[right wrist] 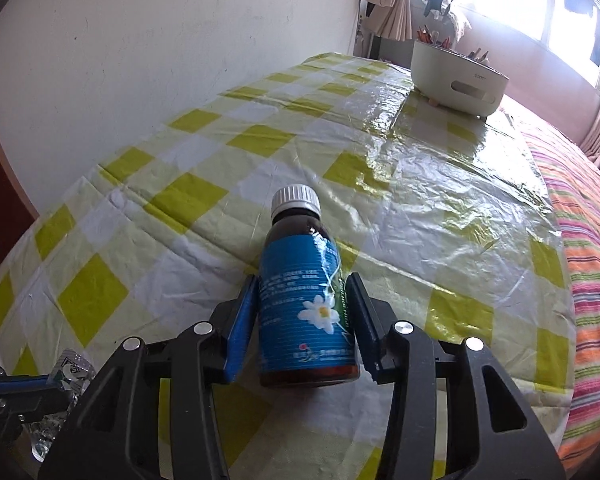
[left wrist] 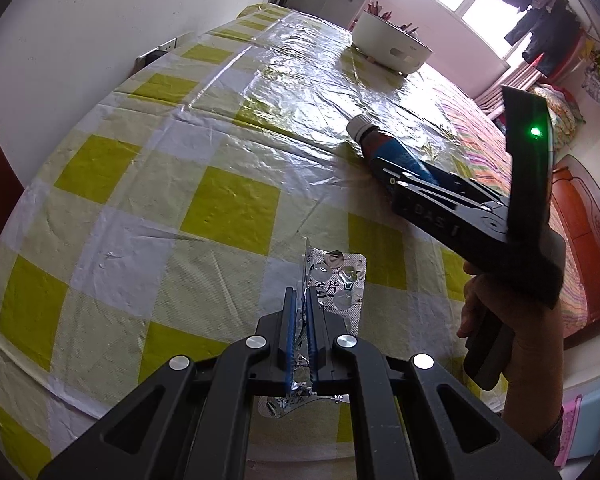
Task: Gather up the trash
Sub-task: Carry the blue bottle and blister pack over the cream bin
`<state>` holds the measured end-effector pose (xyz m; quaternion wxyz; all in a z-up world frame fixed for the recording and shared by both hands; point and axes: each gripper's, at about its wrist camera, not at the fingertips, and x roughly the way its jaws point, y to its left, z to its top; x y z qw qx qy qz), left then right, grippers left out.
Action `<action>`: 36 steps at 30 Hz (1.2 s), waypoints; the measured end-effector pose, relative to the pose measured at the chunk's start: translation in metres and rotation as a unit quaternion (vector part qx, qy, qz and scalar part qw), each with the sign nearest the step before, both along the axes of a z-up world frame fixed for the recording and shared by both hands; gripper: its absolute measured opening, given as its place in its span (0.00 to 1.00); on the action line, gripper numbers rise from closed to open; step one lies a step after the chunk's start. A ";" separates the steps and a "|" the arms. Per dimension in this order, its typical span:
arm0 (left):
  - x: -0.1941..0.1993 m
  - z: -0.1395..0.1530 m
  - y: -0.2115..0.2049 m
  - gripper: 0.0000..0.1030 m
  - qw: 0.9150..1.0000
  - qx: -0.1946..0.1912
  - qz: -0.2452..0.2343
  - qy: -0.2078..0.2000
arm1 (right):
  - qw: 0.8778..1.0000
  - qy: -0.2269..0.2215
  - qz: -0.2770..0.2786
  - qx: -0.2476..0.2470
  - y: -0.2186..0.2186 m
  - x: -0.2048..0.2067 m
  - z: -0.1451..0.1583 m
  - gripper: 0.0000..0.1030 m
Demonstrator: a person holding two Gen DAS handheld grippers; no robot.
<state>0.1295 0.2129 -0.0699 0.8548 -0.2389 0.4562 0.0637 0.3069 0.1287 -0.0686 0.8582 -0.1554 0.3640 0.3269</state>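
Observation:
My left gripper (left wrist: 299, 300) is shut on a crumpled silver blister pack (left wrist: 340, 280), held just above the checked tablecloth; the pack also shows at the lower left of the right wrist view (right wrist: 70, 368). My right gripper (right wrist: 302, 292) is shut on a brown medicine bottle (right wrist: 304, 312) with a blue label and a white cap (right wrist: 296, 200), cap pointing away. In the left wrist view the bottle (left wrist: 384, 146) sticks out of the right gripper's fingers (left wrist: 424, 184) over the table's right side.
A yellow-and-white checked plastic tablecloth (left wrist: 172, 184) covers the table. A white round bin (right wrist: 456, 80) with trash in it stands at the far end, also in the left wrist view (left wrist: 392, 40). A white wall runs along the left. A striped cloth (right wrist: 592, 248) lies on the right.

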 end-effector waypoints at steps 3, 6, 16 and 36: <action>-0.001 0.000 -0.001 0.05 1.000 0.004 -0.001 0.001 | 1.000 -0.005 -0.002 -0.005 0.000 -0.005 0.002 0.41; -0.001 0.001 0.000 0.05 1.000 0.006 0.001 0.000 | 1.000 0.004 -0.003 0.008 -0.003 -0.012 0.004 0.41; -0.007 0.009 -0.008 0.05 1.000 0.027 -0.007 -0.013 | 0.998 0.048 -0.011 0.042 -0.042 -0.048 0.003 0.41; -0.009 0.019 -0.050 0.05 0.997 0.041 -0.055 -0.036 | 0.987 0.053 -0.066 0.140 -0.160 -0.145 0.039 0.41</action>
